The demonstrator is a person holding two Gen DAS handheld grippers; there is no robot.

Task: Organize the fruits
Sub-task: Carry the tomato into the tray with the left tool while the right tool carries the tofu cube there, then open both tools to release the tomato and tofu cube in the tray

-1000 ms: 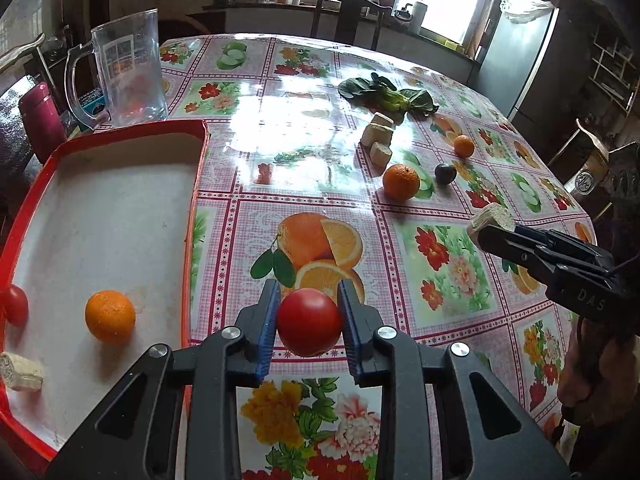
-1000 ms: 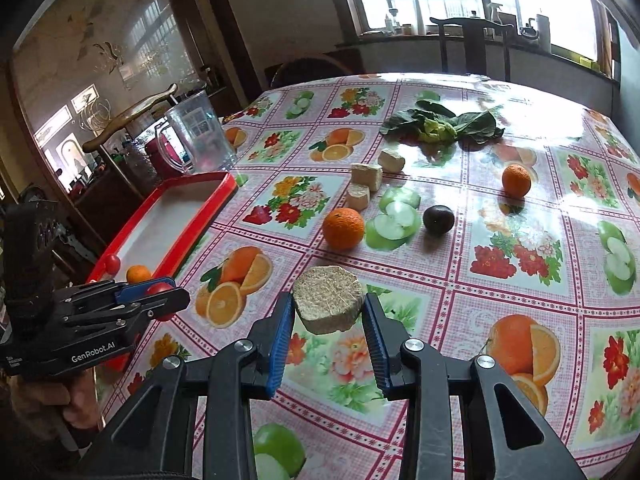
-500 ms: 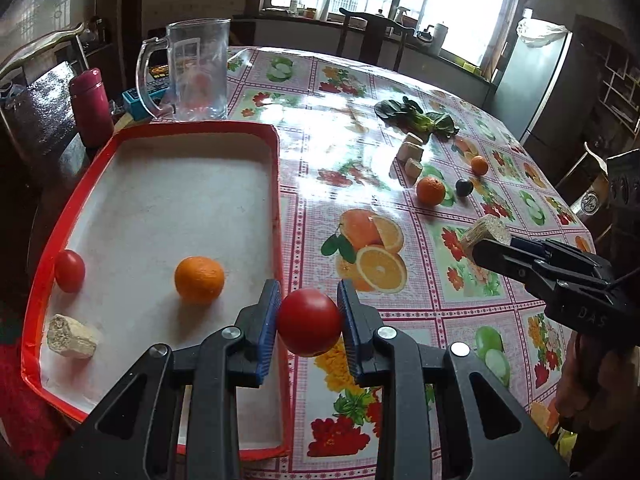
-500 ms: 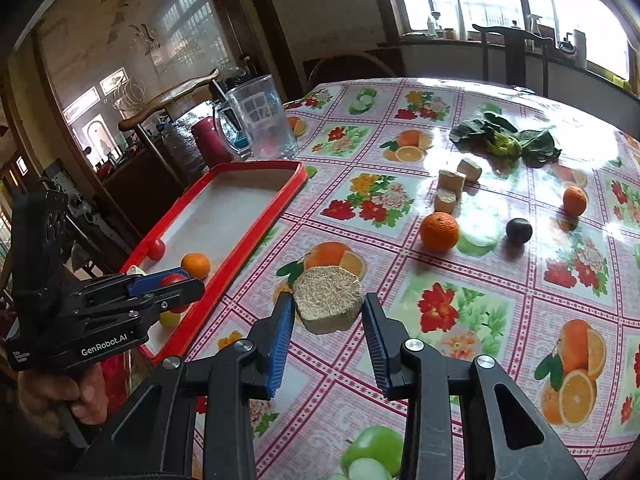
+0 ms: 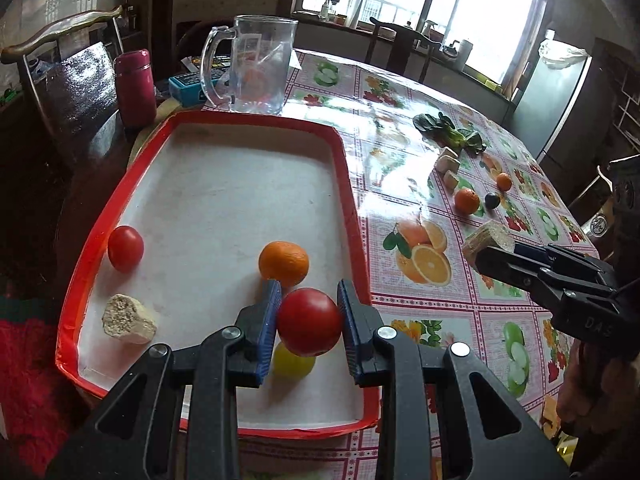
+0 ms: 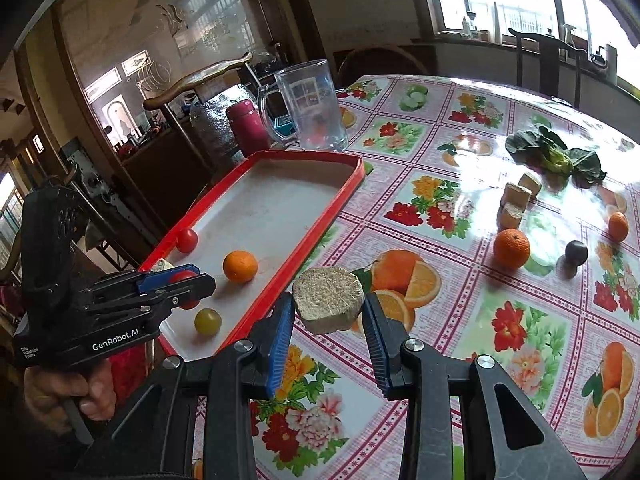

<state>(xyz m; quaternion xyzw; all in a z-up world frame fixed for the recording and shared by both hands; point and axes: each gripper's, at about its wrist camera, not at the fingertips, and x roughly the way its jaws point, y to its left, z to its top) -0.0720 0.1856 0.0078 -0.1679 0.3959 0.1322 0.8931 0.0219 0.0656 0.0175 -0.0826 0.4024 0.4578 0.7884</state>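
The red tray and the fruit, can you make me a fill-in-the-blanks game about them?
1. The left tool is shut on a ____ tomato.
2. The right tool holds a tan chunk above the ____, outside the red tray.
3. The small yellow-green fruit lies inside the ____.
4. The orange in the tray lies ____ from the tray's tomato.

Missing words: red; tablecloth; tray; apart

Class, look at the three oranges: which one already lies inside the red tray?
The orange beside the left gripper, on the tray; the two other oranges lie on the tablecloth.
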